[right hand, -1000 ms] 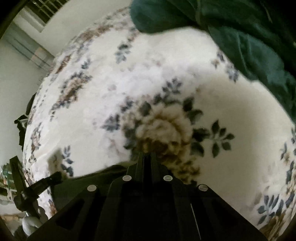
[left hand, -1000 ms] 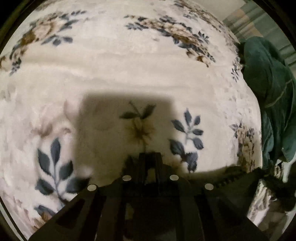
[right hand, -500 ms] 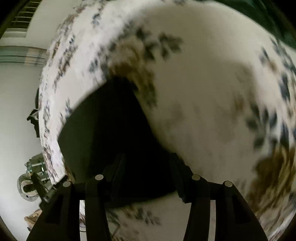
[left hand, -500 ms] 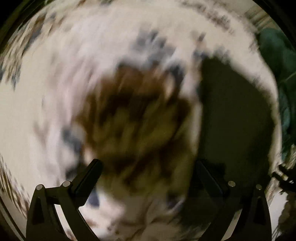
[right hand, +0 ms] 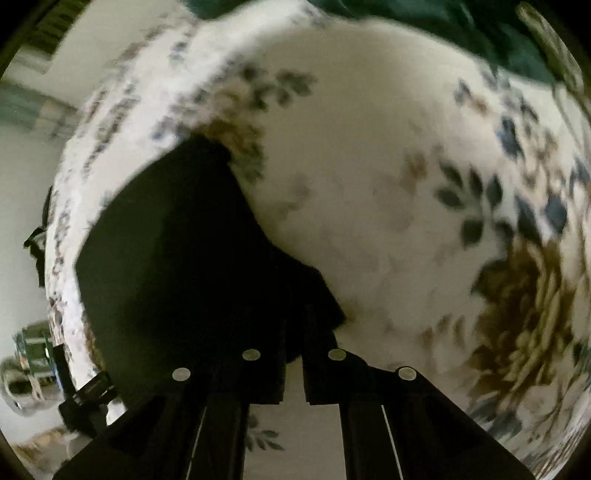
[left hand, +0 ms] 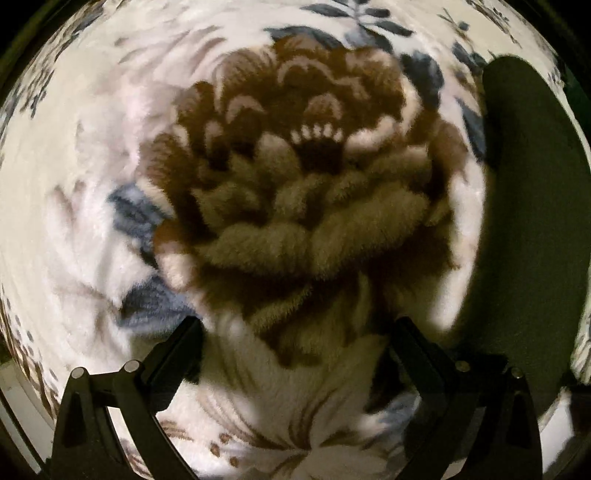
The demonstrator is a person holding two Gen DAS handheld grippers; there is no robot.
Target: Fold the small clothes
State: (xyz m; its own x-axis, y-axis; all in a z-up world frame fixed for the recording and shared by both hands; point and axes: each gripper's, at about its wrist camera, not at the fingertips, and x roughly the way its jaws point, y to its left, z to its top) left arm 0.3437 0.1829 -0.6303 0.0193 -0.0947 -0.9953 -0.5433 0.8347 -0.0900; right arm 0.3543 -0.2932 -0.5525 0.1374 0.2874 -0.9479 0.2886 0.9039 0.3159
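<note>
Dark flat cloth garment [left hand: 535, 221] running off right edge in left wrist view, outline incomplete. Right gripper [right hand: 293, 354] fingertips merging into same dark cloth, contact unreadable. Cream floral fleece blanket [right hand: 369, 184] smearing with motion blur. Crumpled green fabric [right hand: 461, 26] getting cropped at top edge.

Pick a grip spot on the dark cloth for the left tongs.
Take the free edge nearest the left tongs, coming down from the blanket side. The dark cloth lies flat on plush pile, so only an edge can be pinched, and the open tongs stand just beside it. The right tongs look shut on another edge.
</note>
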